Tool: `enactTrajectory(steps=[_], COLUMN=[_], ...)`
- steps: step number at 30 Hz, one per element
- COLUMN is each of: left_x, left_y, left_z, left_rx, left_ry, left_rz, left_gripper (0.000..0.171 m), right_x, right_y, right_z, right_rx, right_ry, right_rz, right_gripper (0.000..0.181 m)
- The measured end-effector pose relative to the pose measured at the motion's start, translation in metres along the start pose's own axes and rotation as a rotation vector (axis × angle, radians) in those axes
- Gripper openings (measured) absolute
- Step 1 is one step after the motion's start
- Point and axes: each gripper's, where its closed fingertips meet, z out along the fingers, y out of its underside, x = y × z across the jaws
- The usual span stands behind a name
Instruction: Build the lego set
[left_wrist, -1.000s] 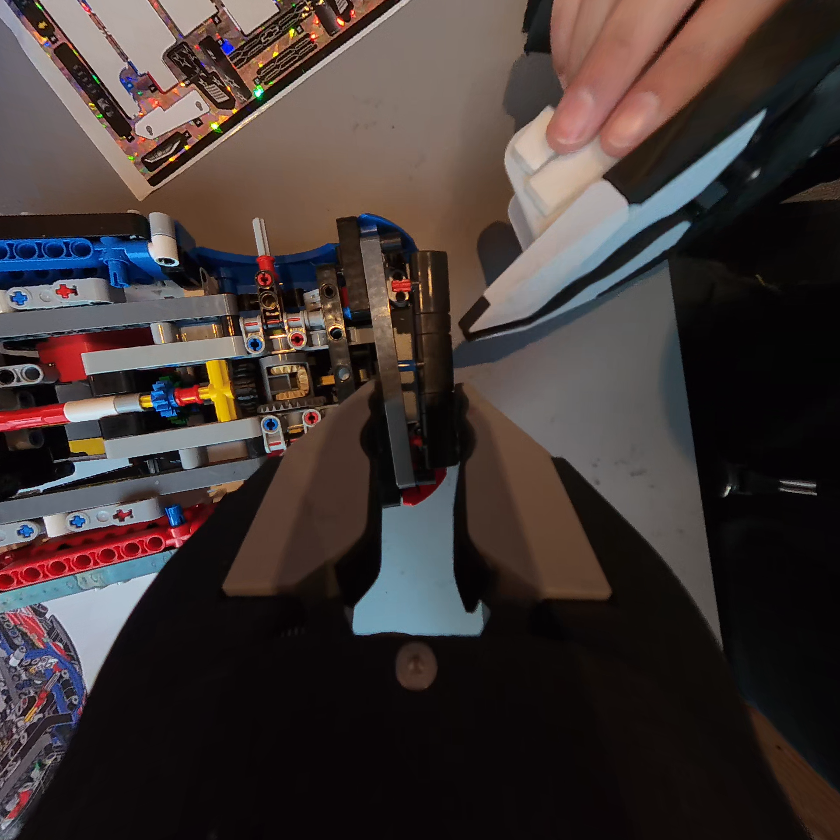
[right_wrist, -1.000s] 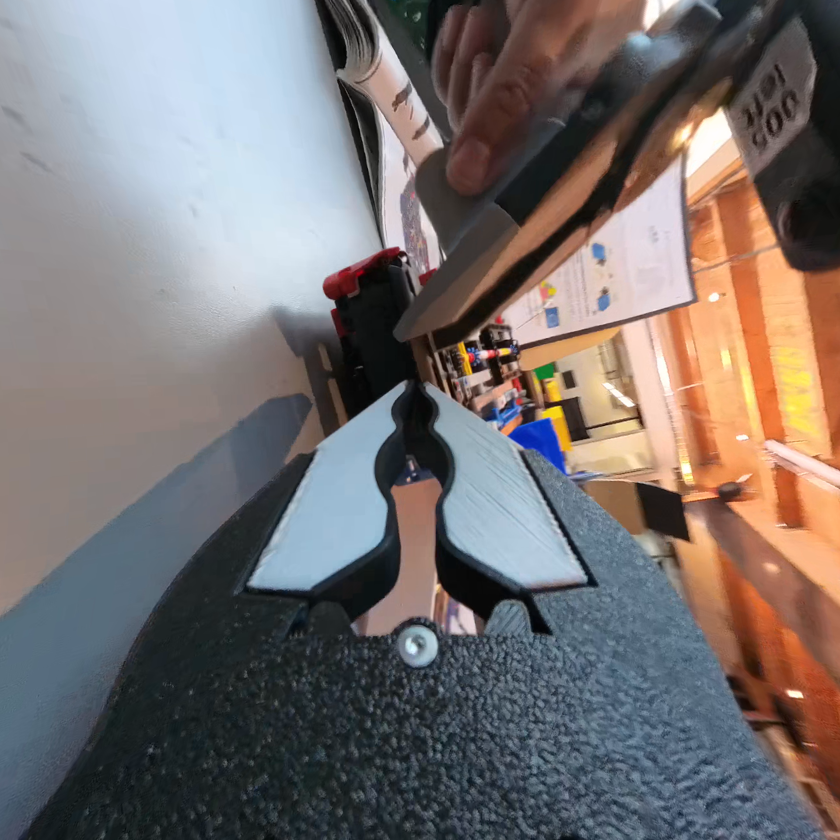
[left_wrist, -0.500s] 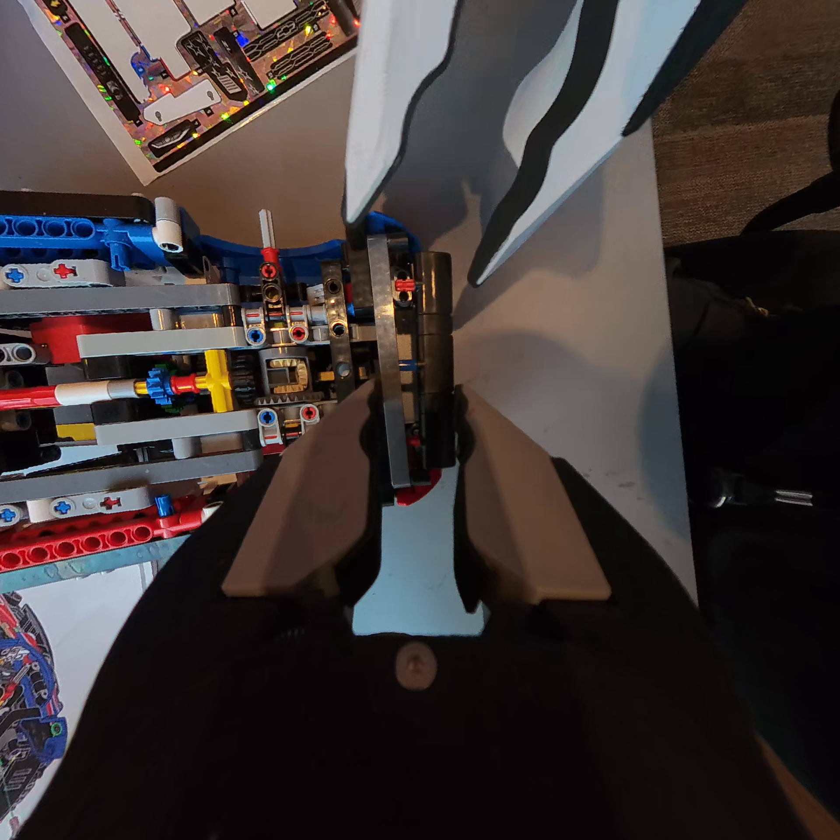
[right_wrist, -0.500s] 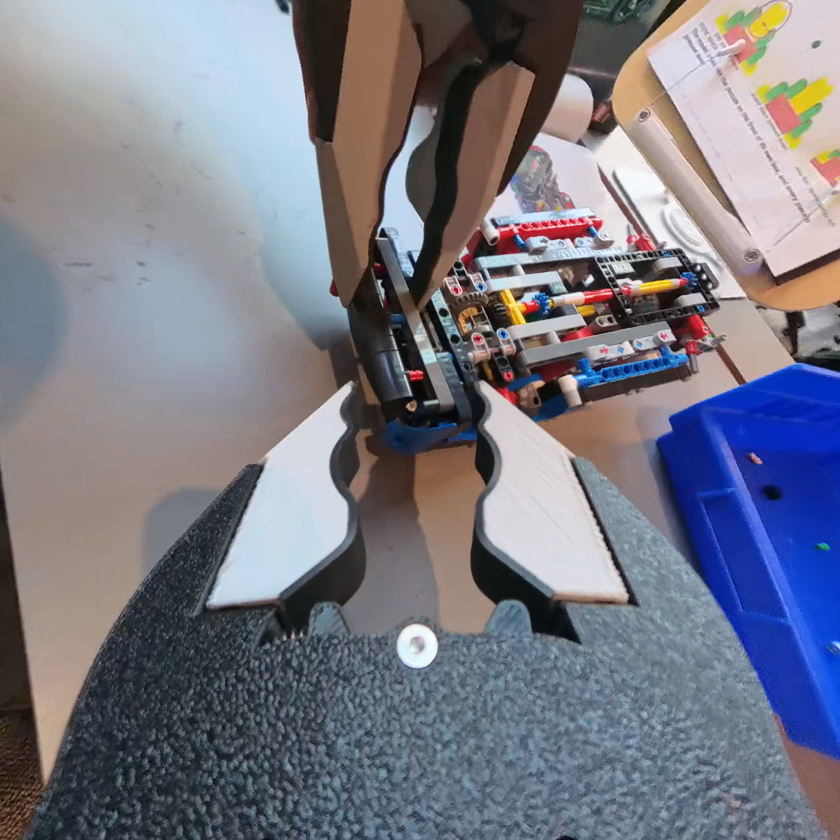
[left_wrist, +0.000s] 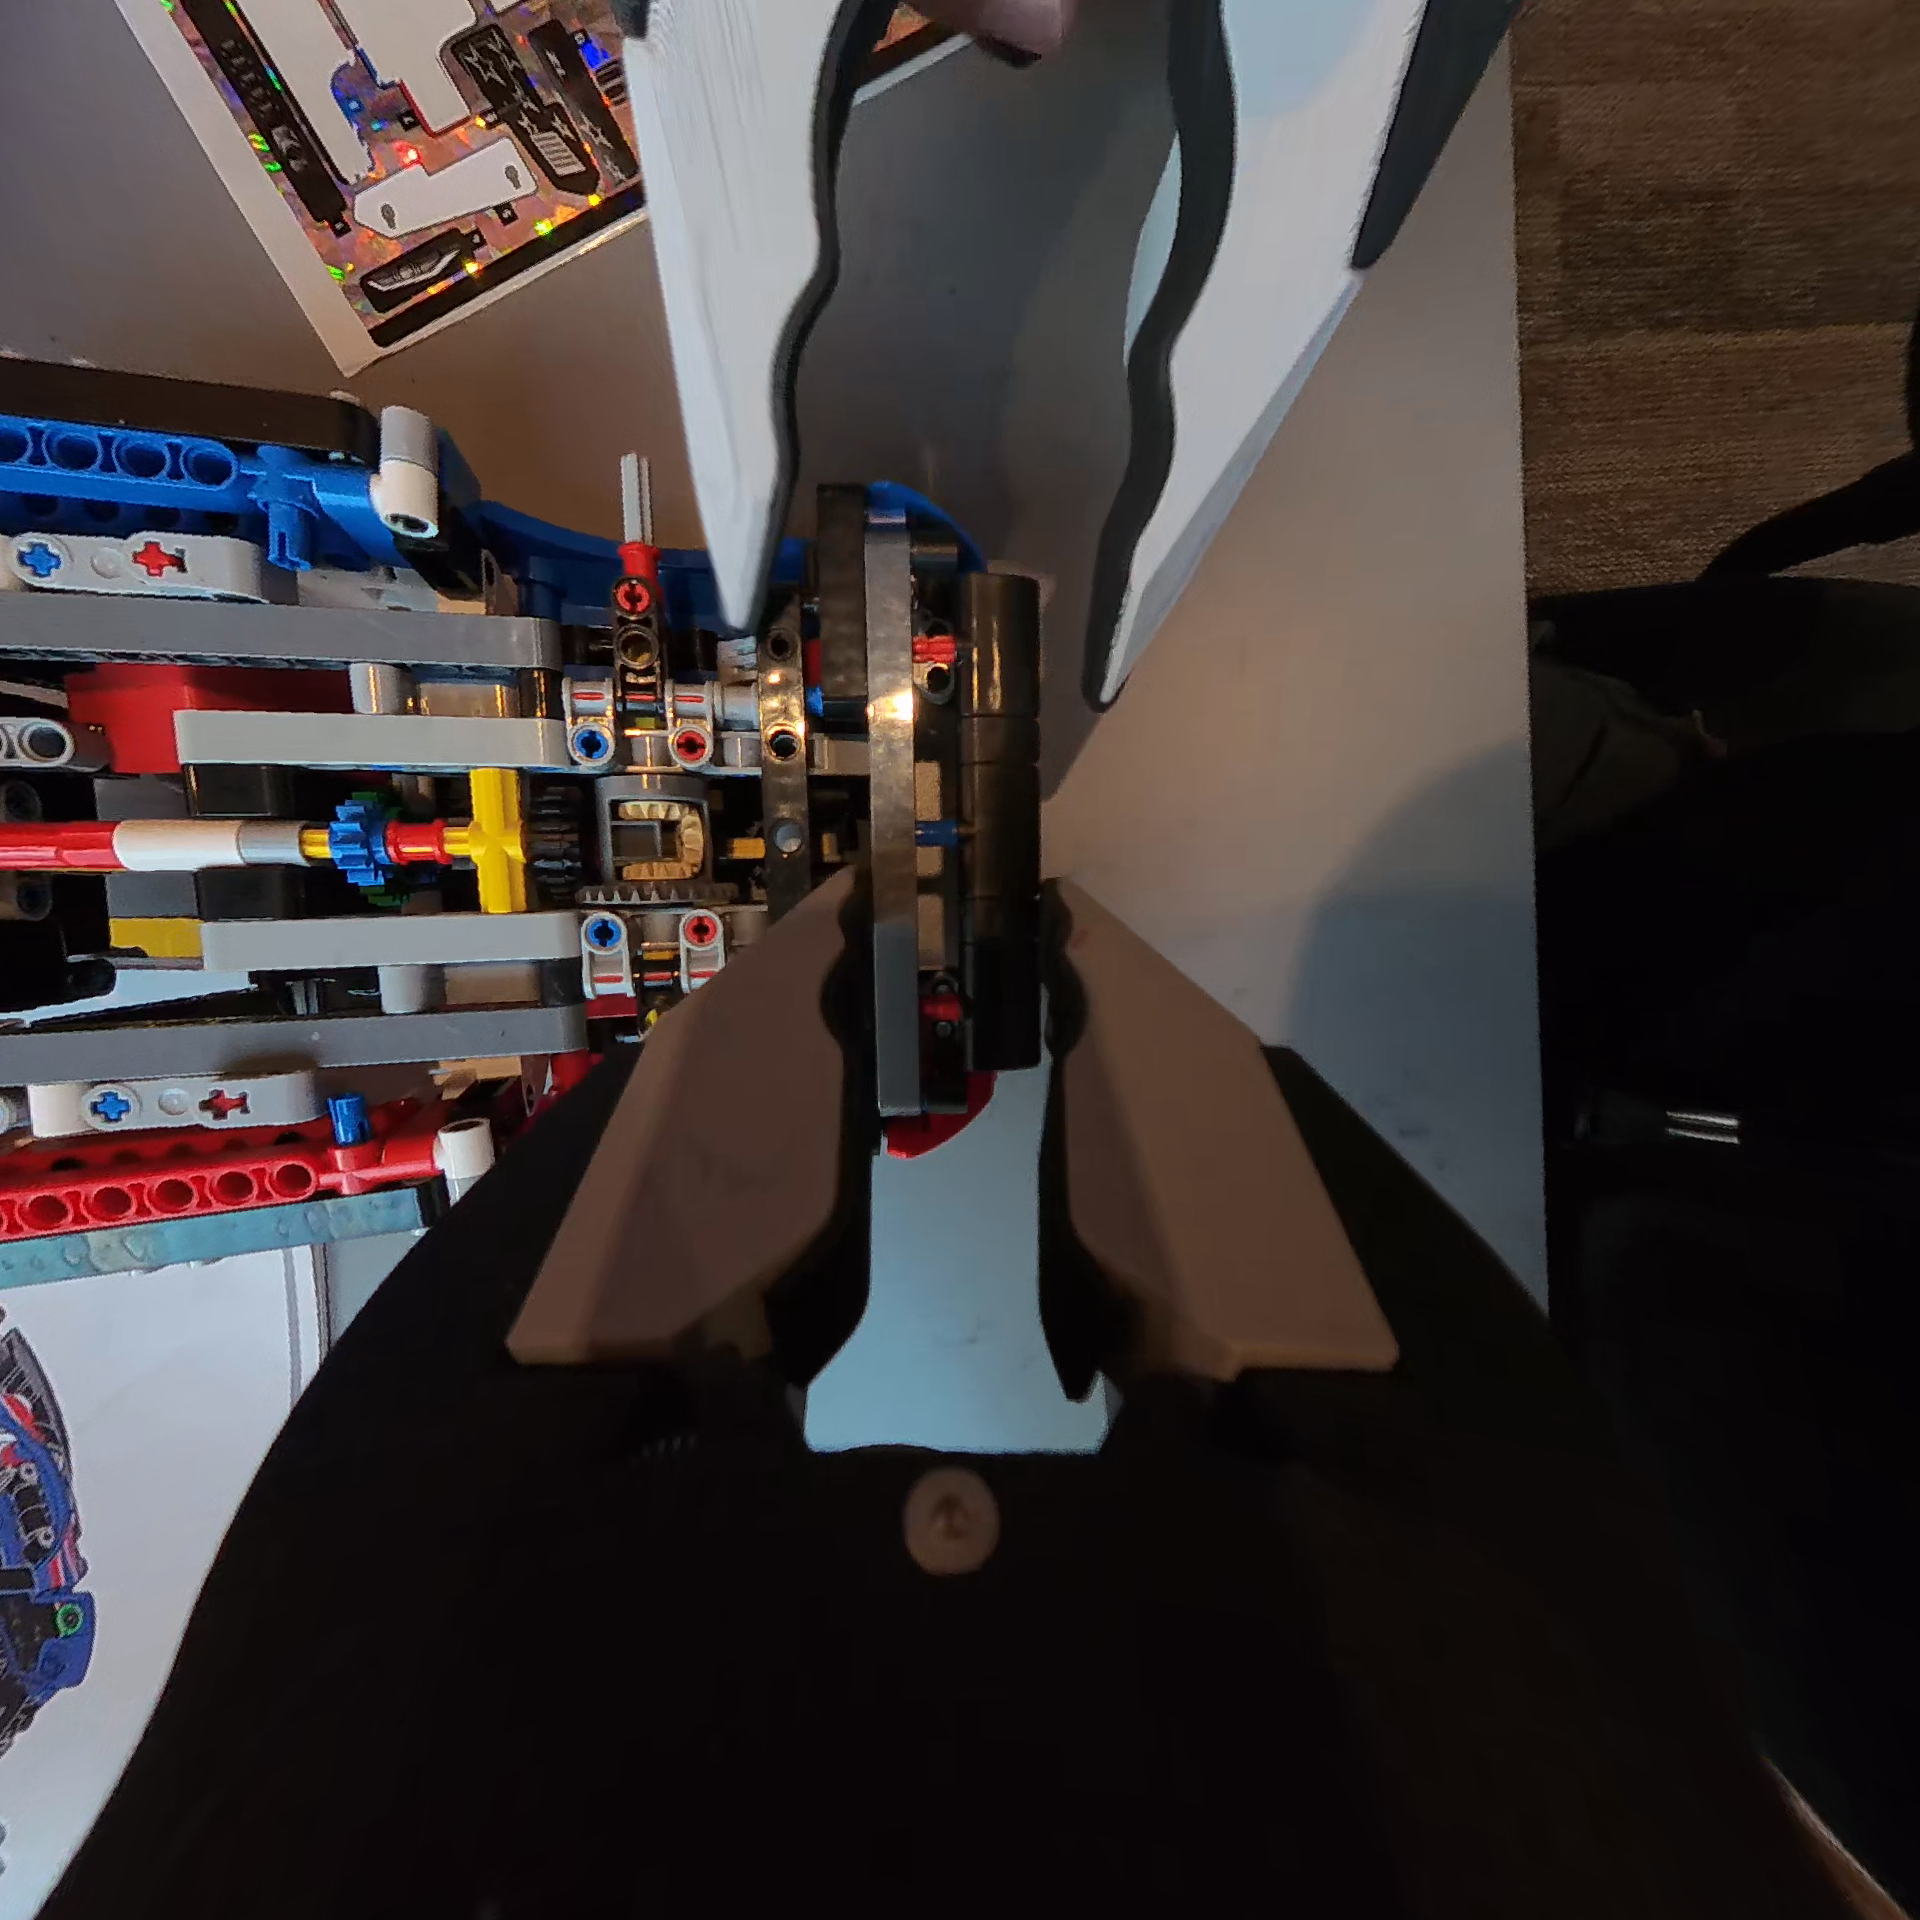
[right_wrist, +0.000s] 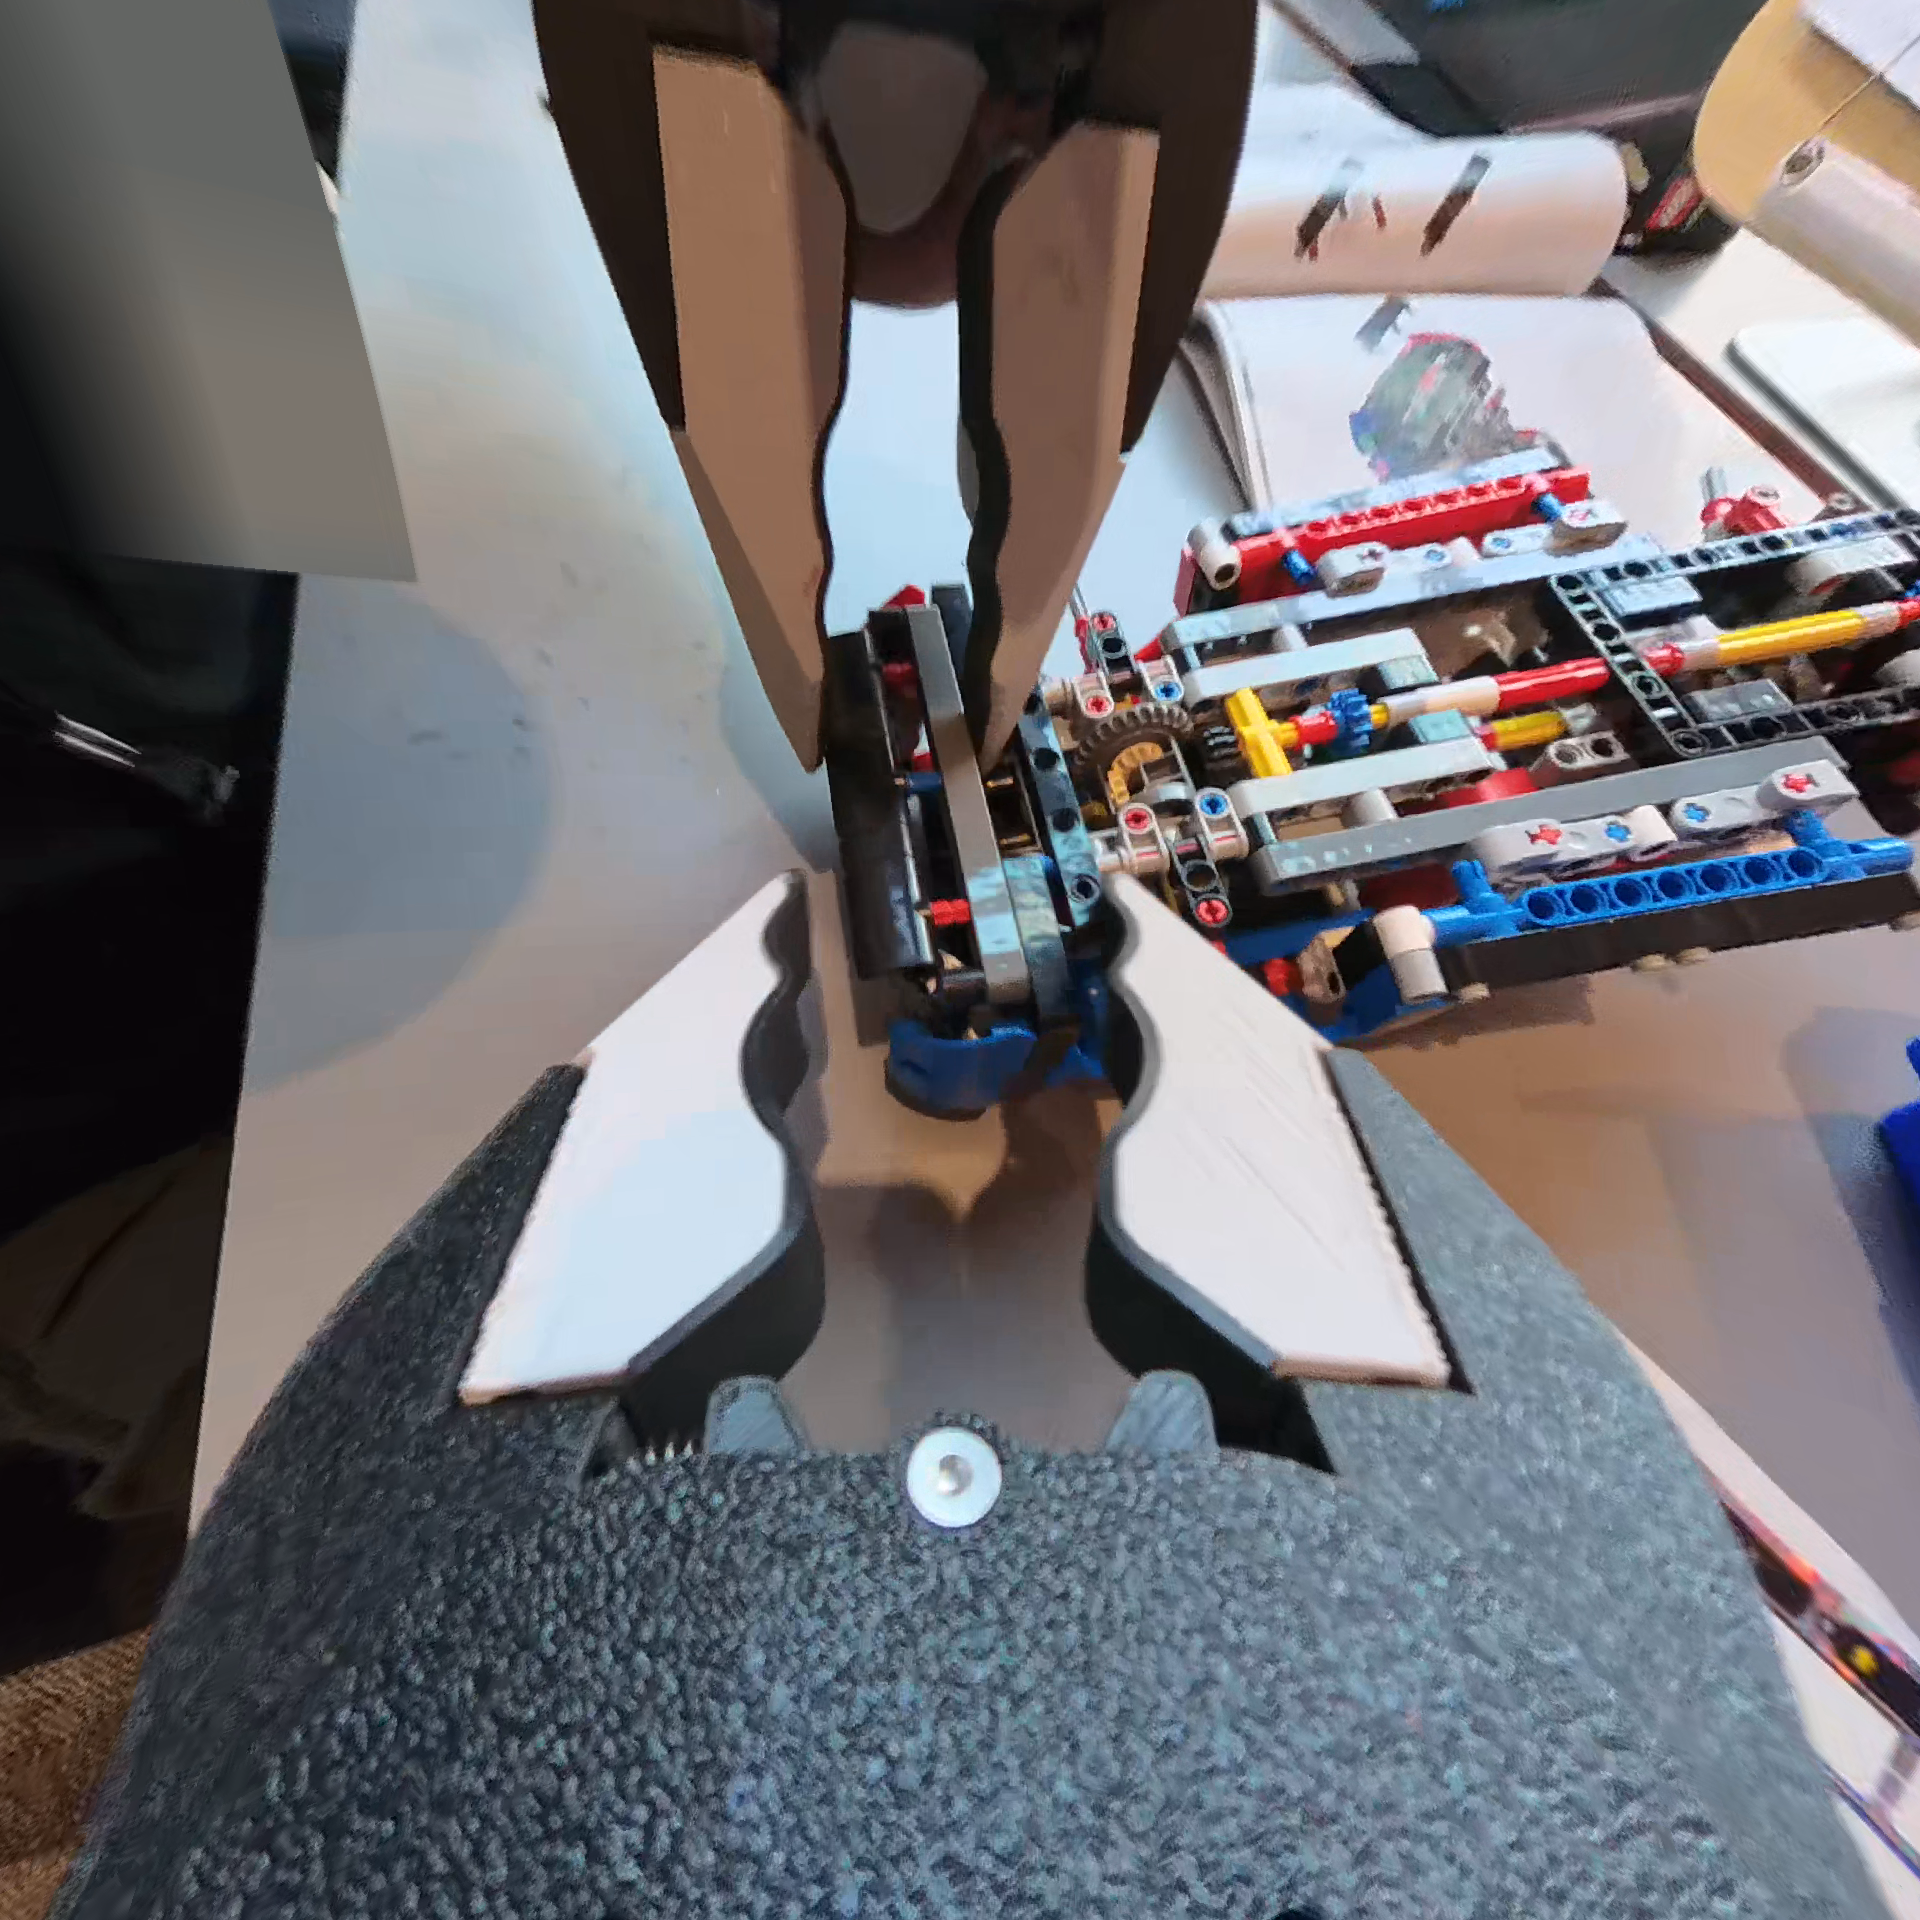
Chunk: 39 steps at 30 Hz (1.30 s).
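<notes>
On the left of the bench (left_wrist: 1299, 727) lay a holographic sticker sheet (left_wrist: 436, 177) and, nearer, the printed instruction booklet (left_wrist: 62, 1507), both kept within reach of the build. Between them the lego model (left_wrist: 364, 831), a long chassis of grey, blue and red beams with a gear train down its middle, lay flat on the bench with its end assembly (left_wrist: 914, 810) of black and grey plates toward the bench's right edge.

The left tool (left_wrist: 940, 935) was clenched on the near part of that end assembly, one finger against the grey plate and the other against the black blocks, probably to steady the whole model while the other tool worked on it. Opposite it, the right tool (left_wrist: 925, 644) was released, its fingers spread so that they straddled the far part of the same assembly, one tip just beside the inner plate and the other outside the black blocks; whether either tip was touching cannot be told. That stance suggested a squeeze to seat the plates together.

In the right wrist view a blue bin (right_wrist: 1907, 1112) showed at the far right edge.

Compared with a second earlier, the right tool, then turned aside and nearly closed, had swung round to face the model, opened and moved in over the end assembly. The left tool's grip and the model's place were unchanged.
</notes>
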Motion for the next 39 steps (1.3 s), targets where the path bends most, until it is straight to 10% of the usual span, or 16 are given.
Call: enactTrajectory(steps=[2, 23, 39], left_x=[0.000, -0.004, -0.005], left_y=[-0.001, 0.000, -0.005], left_z=[0.000, 0.001, 0.003], left_rx=[-0.009, -0.041, -0.005], left_ry=[-0.002, -0.027, -0.008], left_rz=[-0.001, 0.003, 0.006], left_gripper=[0.029, 0.030, 0.028], right_x=[0.000, -0.005, 0.004], right_y=[-0.001, 0.003, -0.003], right_z=[0.001, -0.001, 0.011], right_rx=[0.030, 0.080, -0.030], right_ry=[-0.006, 0.002, 0.079], right_rz=[0.005, -0.060, -0.185], right_gripper=[0.032, 0.016, 0.040])
